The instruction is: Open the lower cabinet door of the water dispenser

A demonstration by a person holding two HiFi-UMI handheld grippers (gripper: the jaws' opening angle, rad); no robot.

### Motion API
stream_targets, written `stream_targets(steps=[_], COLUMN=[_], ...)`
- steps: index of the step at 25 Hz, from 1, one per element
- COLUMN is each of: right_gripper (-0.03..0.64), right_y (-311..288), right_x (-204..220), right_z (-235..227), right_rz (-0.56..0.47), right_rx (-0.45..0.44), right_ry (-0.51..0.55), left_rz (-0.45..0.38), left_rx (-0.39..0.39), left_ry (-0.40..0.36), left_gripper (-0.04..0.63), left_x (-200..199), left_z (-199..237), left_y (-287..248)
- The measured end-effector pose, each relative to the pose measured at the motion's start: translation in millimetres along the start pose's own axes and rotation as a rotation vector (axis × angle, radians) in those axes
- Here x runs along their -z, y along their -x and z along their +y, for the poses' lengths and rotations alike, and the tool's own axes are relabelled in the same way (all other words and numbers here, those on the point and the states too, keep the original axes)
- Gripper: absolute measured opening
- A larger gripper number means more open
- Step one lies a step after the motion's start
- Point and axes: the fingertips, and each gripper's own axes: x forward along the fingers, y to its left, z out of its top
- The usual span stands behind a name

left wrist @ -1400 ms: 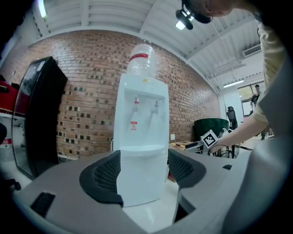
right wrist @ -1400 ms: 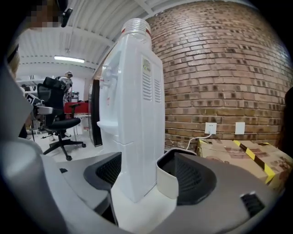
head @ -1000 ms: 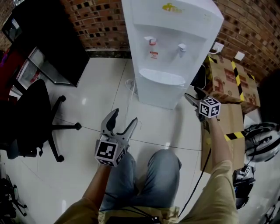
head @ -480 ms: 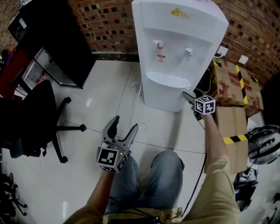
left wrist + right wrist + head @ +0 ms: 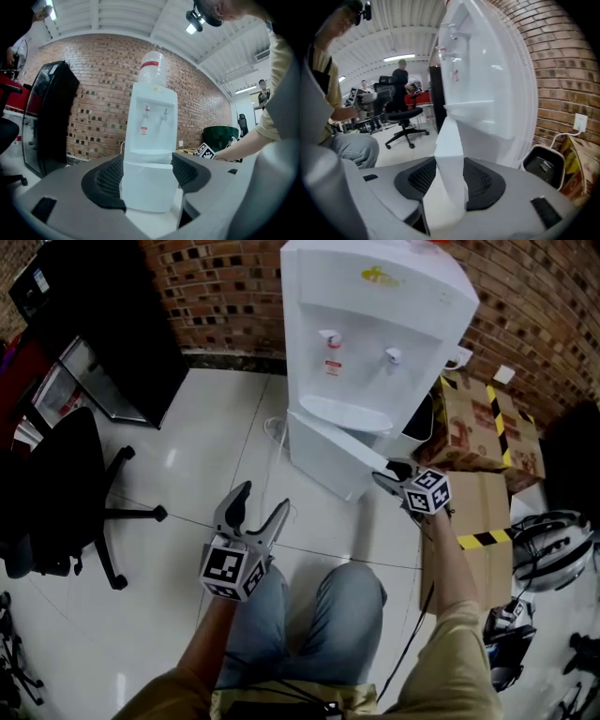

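The white water dispenser (image 5: 366,324) stands against the brick wall. Its lower cabinet door (image 5: 333,448) hangs partly swung out, hinged at the left. My right gripper (image 5: 386,476) is shut on the door's free right edge; in the right gripper view the white door edge (image 5: 449,154) sits pinched between the two dark pads (image 5: 480,180). My left gripper (image 5: 255,507) hovers open above the left knee with nothing between its jaws. In the left gripper view the dispenser (image 5: 150,140) stands straight ahead, well beyond the open gripper (image 5: 147,180).
A black office chair (image 5: 66,493) and a dark cabinet (image 5: 103,324) stand at the left. Cardboard boxes with yellow-black tape (image 5: 478,427) lie right of the dispenser, a helmet (image 5: 548,549) beyond them. The person's knees (image 5: 309,615) are below. People stand far back in the room (image 5: 401,77).
My right gripper closed on the door's edge and drew back toward me, and the door swung out from the dispenser's front. The left gripper stayed nearly where it was.
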Motion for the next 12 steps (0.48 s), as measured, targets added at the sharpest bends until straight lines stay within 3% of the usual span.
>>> stream_targets(steps=[4,7,10,12], right_gripper=[0.258,0.303,0.308,0.305], right_y=[-34.7,-85.3,-143.3,-180.6], right_x=[-3.7,-19.4,-46.2,-64.5], right_z=[95.7,166.9,222.3,242.9], right_rz=[0.014,-0.062,-0.13,-0.16], right_rx=[-0.213,-0.313,-0.363,-0.318], right_ry=[0.115,0.066,-0.039,-0.063], left_rz=[0.004,-0.007,-0.021,-0.027], left_rx=[-0.032,-0.077,-0.132,-0.171], left_ry=[0.019,0.035,0.026,0.021], left_gripper=[0.313,0.313,0.314,0.313], left_x=[5.6,6.9,0.8,-3.7], left_z=[14.4,33.1,53.2,67.3], left_y=[8.7,20.9,36.4,50.0])
